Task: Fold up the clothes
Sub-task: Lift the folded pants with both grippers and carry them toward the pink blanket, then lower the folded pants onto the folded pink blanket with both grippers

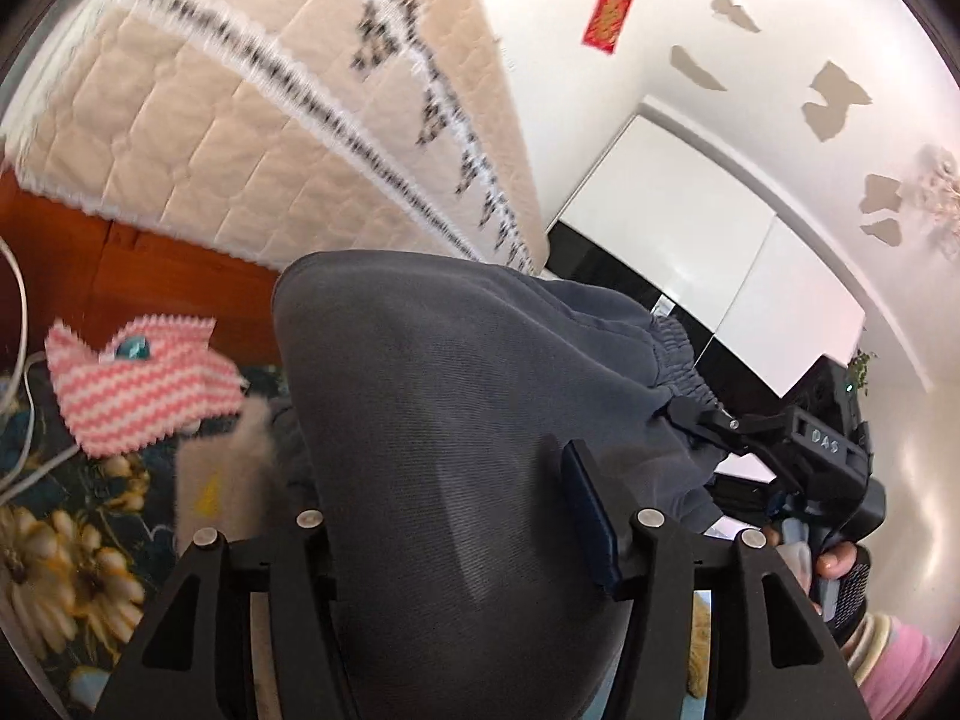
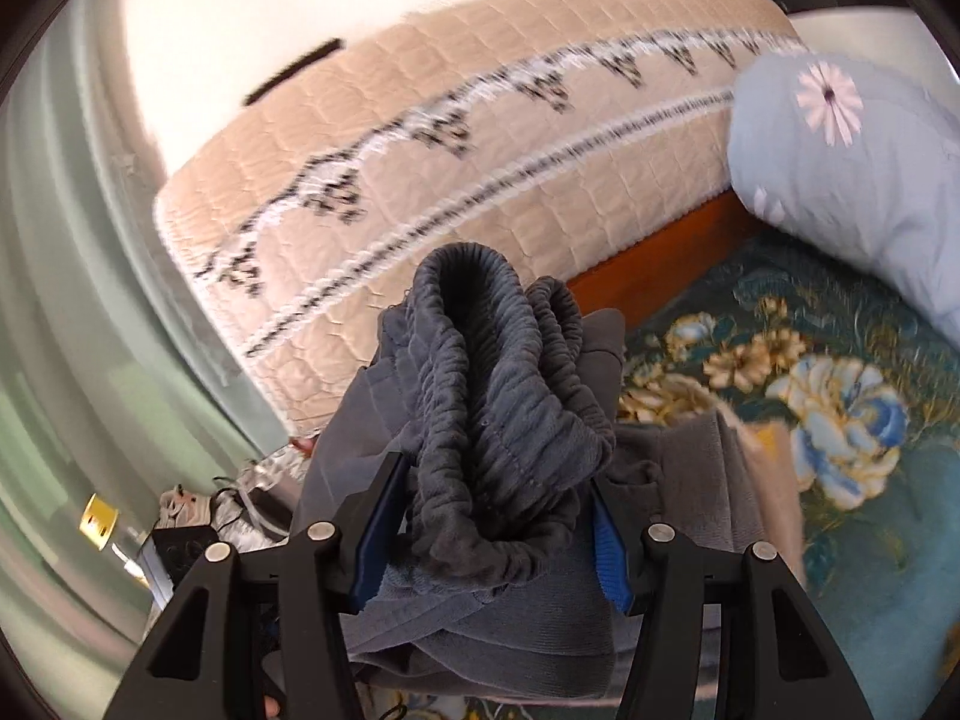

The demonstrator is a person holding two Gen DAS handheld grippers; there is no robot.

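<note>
Two claws grip one pair of grey pants. Seen from the left wrist, the left claw pinches a broad fold of the pants, which fills the centre and bottom of the frame and covers the claw's left finger. At right of that frame, the right claw clamps the elastic waistband, and a hand with a pink sleeve holds its handle at lower right.

Seen from the right wrist, the right claw is closed on the bunched waistband at centre, with the rest of the pants hanging below between the fingers.

Behind the pants, a quilted beige mattress stands across the upper left of the left view. A pink-and-white knit lies at left on a floral bedspread. A pale blue pillow sits at upper right of the right view.
</note>
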